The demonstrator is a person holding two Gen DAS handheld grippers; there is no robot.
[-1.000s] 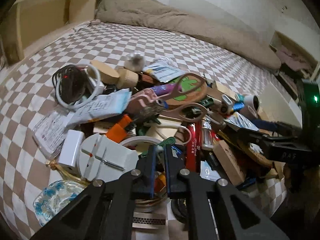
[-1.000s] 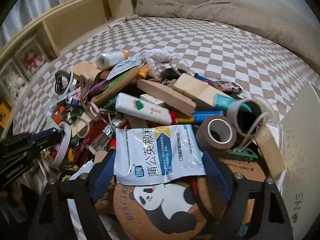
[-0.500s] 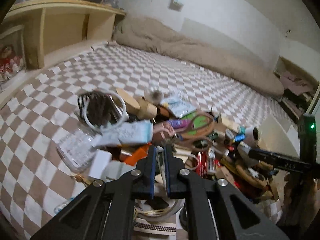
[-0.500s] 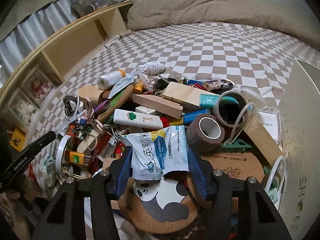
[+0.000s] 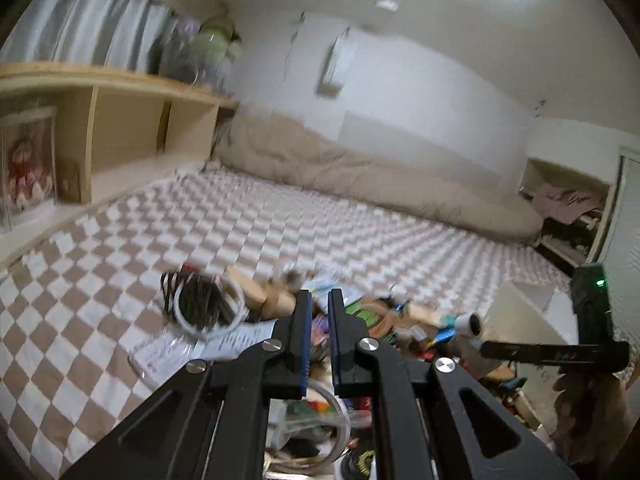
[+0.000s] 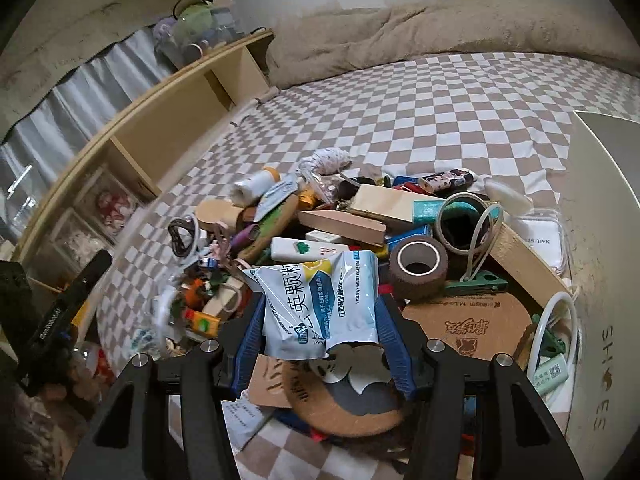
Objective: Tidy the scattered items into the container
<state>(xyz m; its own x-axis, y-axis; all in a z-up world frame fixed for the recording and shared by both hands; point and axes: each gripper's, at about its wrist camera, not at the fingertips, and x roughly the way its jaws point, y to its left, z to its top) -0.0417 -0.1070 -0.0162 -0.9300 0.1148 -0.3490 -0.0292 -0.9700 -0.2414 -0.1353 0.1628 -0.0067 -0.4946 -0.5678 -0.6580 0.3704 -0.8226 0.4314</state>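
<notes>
A heap of small household items lies on the checked bedspread (image 6: 400, 120). My right gripper (image 6: 320, 320) is shut on a blue-and-white medicine sachet (image 6: 320, 304) and holds it crumpled above a panda cork coaster (image 6: 340, 396). A brown tape roll (image 6: 418, 266) and wooden blocks (image 6: 344, 222) lie just beyond. My left gripper (image 5: 318, 320) is lifted above the heap, its jaws nearly together with nothing between them. A coiled black and white cable (image 5: 202, 304) lies at the heap's left edge. The white box, the container (image 6: 600, 280), stands at the right.
A wooden shelf unit (image 6: 180, 120) runs along the left of the bed. A beige duvet (image 5: 380, 184) lies bunched along the far wall. The right gripper shows in the left wrist view (image 5: 560, 354), at the heap's right side.
My right gripper closed on the sachet and lifted it off the heap, crumpling it. My left gripper rose and tilted up away from the heap, staying shut.
</notes>
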